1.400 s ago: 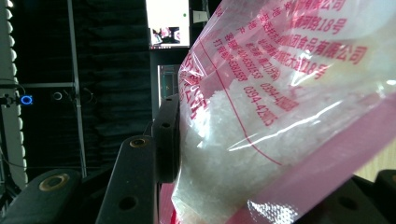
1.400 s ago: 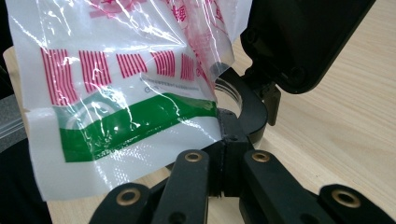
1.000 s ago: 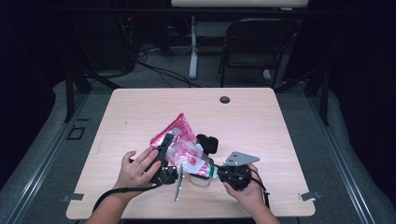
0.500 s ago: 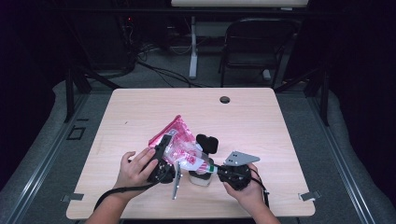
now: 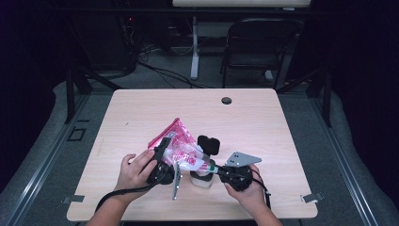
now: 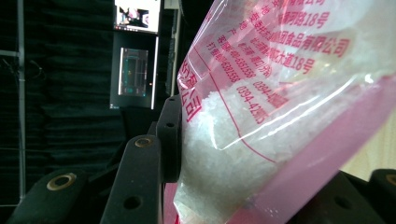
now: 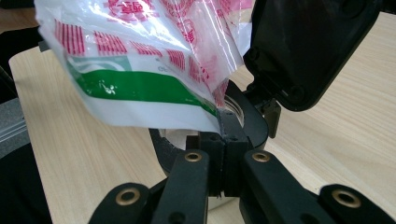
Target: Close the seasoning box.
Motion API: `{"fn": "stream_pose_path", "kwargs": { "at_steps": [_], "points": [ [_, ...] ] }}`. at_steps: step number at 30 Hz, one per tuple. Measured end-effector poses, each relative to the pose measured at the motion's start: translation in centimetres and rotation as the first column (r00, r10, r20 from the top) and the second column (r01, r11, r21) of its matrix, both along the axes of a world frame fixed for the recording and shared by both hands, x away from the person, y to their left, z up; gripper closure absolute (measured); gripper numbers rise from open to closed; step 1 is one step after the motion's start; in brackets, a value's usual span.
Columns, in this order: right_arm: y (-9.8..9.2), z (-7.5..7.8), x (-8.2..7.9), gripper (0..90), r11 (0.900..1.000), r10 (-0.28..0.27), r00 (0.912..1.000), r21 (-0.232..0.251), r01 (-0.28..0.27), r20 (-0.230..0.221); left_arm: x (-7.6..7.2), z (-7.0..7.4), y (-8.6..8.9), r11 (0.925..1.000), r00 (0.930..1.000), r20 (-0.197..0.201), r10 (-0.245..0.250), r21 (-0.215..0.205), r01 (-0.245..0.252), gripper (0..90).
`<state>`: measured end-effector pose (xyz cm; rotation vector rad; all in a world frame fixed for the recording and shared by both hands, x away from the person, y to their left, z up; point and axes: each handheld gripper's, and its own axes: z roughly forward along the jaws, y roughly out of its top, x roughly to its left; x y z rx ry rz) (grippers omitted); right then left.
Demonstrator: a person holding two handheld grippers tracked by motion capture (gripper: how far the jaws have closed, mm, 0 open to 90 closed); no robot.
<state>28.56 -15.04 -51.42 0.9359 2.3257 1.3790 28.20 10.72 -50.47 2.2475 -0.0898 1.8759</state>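
A clear bag (image 5: 183, 149) with red print, holding white granules (image 6: 219, 154), hangs tilted above a small white jar (image 5: 201, 180). The jar's black flip lid (image 5: 209, 144) stands up. My left gripper (image 5: 170, 145) is shut on the bag's body, and its left finger (image 6: 169, 135) presses the plastic. My right gripper (image 7: 224, 128) is shut on the bag's lower corner (image 7: 212, 105), right over the jar's threaded mouth (image 7: 236, 109). In the right gripper view the raised lid (image 7: 303, 51) sits just right of the bag (image 7: 140, 70).
The light wooden table (image 5: 282, 127) has a round cable hole (image 5: 226, 100) near its far edge. A dark chair (image 5: 261, 47) and cables stand beyond it. Both hands work near the table's front edge (image 5: 188, 217).
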Motion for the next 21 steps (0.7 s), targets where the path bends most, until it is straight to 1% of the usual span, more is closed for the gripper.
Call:
{"fn": "stream_pose_path", "kwargs": {
  "at_steps": [1, 2, 6, 9, 10, 14, 15, 18, 21],
  "points": [
    [0.01, 0.02, -0.01, 90.0, 1.000, 0.000, 1.0000, -0.001, 0.000, 0.000, 0.04, -0.07, 0.04, 0.9999, 0.9999, -0.012, 0.004, -0.011, -0.004, 64.3],
    [-0.02, 0.04, 0.00, 90.0, 1.000, 0.001, 1.0000, -0.002, -0.001, 0.000, 0.08, -0.07, 0.05, 0.9999, 0.9999, -0.013, 0.003, -0.015, -0.003, 64.4],
    [-0.04, 0.06, 0.01, 90.0, 1.000, 0.002, 1.0000, -0.002, -0.002, 0.001, 0.22, -0.27, 0.17, 0.9990, 0.9989, -0.046, 0.008, -0.043, -0.010, 64.8],
    [-0.01, 0.04, 0.00, 90.0, 1.000, 0.002, 1.0000, -0.001, -0.002, 0.001, 0.34, -0.37, 0.25, 0.9986, 0.9978, -0.066, 0.010, -0.051, -0.013, 64.9],
    [0.00, 0.04, 0.00, 90.0, 1.000, 0.002, 1.0000, 0.000, -0.002, 0.001, 0.40, -0.44, 0.28, 0.9985, 0.9979, -0.064, 0.007, -0.054, -0.011, 65.0],
    [0.05, 0.02, 0.04, 90.0, 1.000, 0.002, 1.0000, 0.001, -0.002, 0.003, 0.52, -0.64, 0.40, 0.9977, 0.9960, -0.088, 0.009, -0.065, -0.015, 65.1],
    [0.07, 0.01, 0.05, 90.0, 1.000, 0.002, 1.0000, 0.003, -0.002, 0.003, 0.57, -0.65, 0.43, 0.9979, 0.9963, -0.086, 0.008, -0.063, -0.013, 65.1],
    [0.10, 0.01, 0.08, 89.9, 1.000, 0.000, 1.0000, 0.006, 0.000, 0.005, 0.62, -0.70, 0.51, 0.9974, 0.9946, -0.103, 0.012, -0.069, -0.019, 65.2],
    [0.15, 0.00, 0.12, 89.8, 1.000, 0.002, 1.0000, 0.010, -0.002, 0.007, 0.70, -0.83, 0.67, 0.9962, 0.9932, -0.116, 0.014, -0.083, -0.023, 65.3]
  ]
}}
